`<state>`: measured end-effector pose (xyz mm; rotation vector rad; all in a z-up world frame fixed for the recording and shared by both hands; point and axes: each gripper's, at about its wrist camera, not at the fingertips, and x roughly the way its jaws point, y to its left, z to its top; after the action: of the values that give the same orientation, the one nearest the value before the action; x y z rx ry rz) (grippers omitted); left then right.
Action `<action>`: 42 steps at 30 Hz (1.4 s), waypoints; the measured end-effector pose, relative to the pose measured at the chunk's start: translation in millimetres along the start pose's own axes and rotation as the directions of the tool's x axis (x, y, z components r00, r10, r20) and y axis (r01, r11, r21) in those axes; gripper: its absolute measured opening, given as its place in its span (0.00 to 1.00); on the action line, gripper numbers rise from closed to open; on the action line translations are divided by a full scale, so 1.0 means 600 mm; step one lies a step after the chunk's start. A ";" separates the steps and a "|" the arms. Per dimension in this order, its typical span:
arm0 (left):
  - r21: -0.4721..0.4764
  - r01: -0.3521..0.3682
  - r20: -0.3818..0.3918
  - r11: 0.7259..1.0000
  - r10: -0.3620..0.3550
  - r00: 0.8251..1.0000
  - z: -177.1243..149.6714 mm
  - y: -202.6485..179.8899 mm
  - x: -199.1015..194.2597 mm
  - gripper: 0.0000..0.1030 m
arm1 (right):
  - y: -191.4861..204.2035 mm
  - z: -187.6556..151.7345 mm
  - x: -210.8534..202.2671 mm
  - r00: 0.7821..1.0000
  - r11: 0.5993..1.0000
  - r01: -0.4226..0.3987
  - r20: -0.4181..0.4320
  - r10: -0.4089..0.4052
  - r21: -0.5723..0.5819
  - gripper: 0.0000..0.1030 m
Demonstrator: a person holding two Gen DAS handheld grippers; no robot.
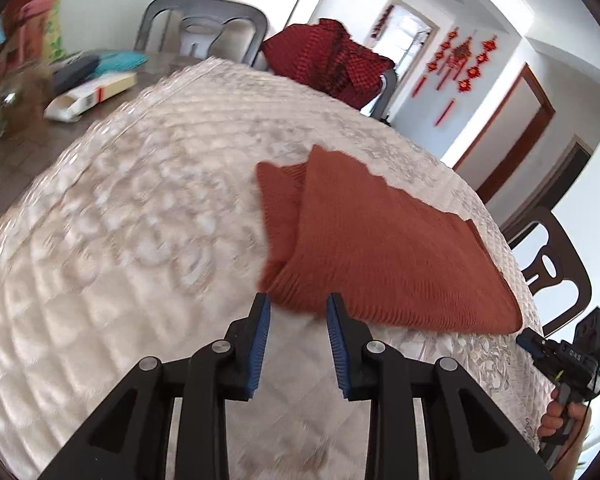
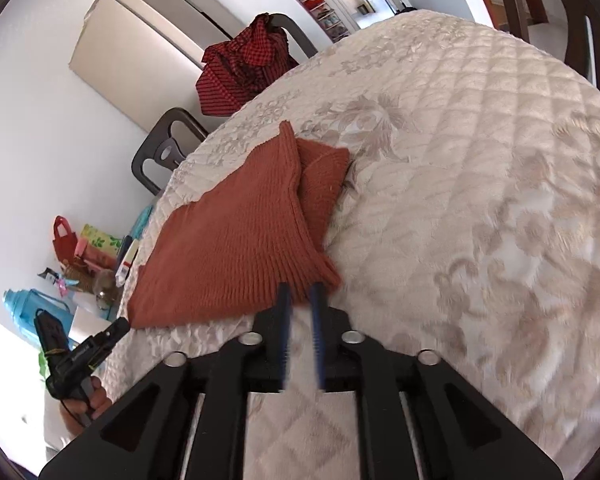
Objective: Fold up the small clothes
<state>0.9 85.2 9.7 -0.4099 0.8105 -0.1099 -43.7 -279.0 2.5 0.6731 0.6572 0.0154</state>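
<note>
On the quilted table cover [image 1: 140, 208] a rust knit garment [image 1: 380, 256] lies folded, one layer doubled over another, with a narrower flap showing along one side. Its long axis runs away from the person, from the near hem toward the far pointed corner. Both grippers sit at that near hem, one at each end of it. Seen from the left wrist, the left gripper [image 1: 298, 304] has its blue pads [image 1: 260, 344] narrowly parted, tips at the hem's left corner, with cloth just ahead of the gap and nothing pinched. Seen from the right wrist, the right gripper [image 2: 300, 292] stands even narrower, its tips at the hem near the flap side; the blur there hides any contact, but no cloth appears between the pads. Each hand is equally near its own corner, so the next fold likely lifts the near edge and carries it along the long axis toward the far corner.
</note>
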 end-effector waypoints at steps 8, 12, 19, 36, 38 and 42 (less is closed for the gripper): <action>-0.112 0.085 -0.001 0.990 -0.085 0.996 -0.006 0.018 0.018 0.46 | 0.005 -0.023 0.000 0.999 1.000 -0.026 -0.019 0.026 0.017 0.41; -0.138 0.111 0.020 0.984 -0.109 0.994 0.005 0.015 0.033 0.51 | 0.004 -0.008 0.016 0.998 0.997 -0.053 -0.013 0.054 0.049 0.41; -0.199 0.140 0.049 0.970 -0.133 0.990 0.012 0.021 0.042 0.52 | 0.003 0.005 0.029 0.997 0.994 -0.073 0.022 0.071 0.081 0.41; -0.186 0.095 0.038 0.978 -0.089 0.995 0.022 0.016 0.048 0.12 | -0.008 0.015 0.037 0.998 0.991 -0.050 0.047 0.044 0.122 0.14; -0.169 0.099 0.044 0.981 -0.092 0.995 0.019 0.014 0.034 0.11 | -0.004 0.012 0.027 0.997 0.992 -0.056 0.050 0.051 0.110 0.13; -0.157 0.117 0.040 0.981 -0.112 0.993 0.001 0.015 0.004 0.11 | 0.002 0.000 0.003 0.997 0.994 -0.066 0.042 0.062 0.091 0.13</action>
<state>2.6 93.2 4.7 -0.6085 0.7678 -0.1463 -42.1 -277.6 2.1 0.7820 0.6012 0.0314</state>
